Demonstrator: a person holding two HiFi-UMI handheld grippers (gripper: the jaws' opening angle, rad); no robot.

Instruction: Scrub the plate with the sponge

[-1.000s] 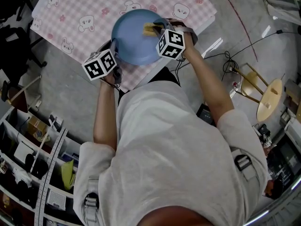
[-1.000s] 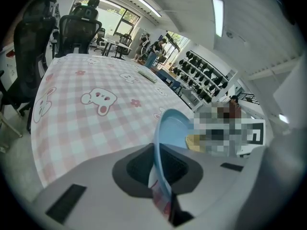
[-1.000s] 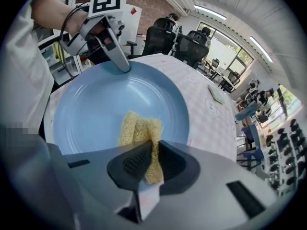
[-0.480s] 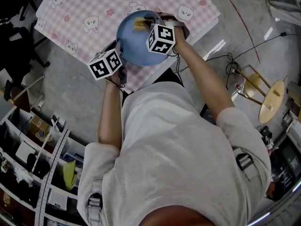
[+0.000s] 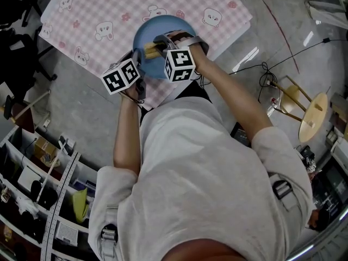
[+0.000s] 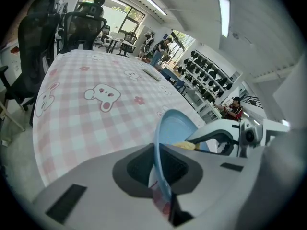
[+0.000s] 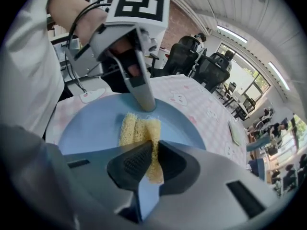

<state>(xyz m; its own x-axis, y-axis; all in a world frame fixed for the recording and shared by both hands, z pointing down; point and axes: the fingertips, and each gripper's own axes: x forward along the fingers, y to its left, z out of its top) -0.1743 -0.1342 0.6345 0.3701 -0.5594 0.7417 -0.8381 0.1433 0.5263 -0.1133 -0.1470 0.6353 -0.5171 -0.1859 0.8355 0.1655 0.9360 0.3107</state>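
Left tongs (image 6: 160, 169) clamped on the rim of the tilted blue plate (image 5: 163, 26), checked counter (image 5: 98, 15) beneath it. Right tongs (image 7: 149, 159) pinching the yellow sponge (image 7: 139, 128), pressed against the plate's inner face.

Plate (image 7: 91, 126): pale blue, smooth, soft sheen, looks like plastic. Sponge (image 7: 136, 128): yellow, coarse open mesh, rough, matt. Right gripper (image 7: 151, 152) and left gripper (image 6: 160, 166): grey matt plastic shells; right one's inner pads dark, ribbed. Tablecloth (image 6: 86, 114): pink check with bear print, smooth, slight gloss. Floor (image 5: 299, 20): grey, polished, reflecting light. Stool (image 5: 311, 116): pale wood. Shirt (image 5: 212, 167): matt cloth.
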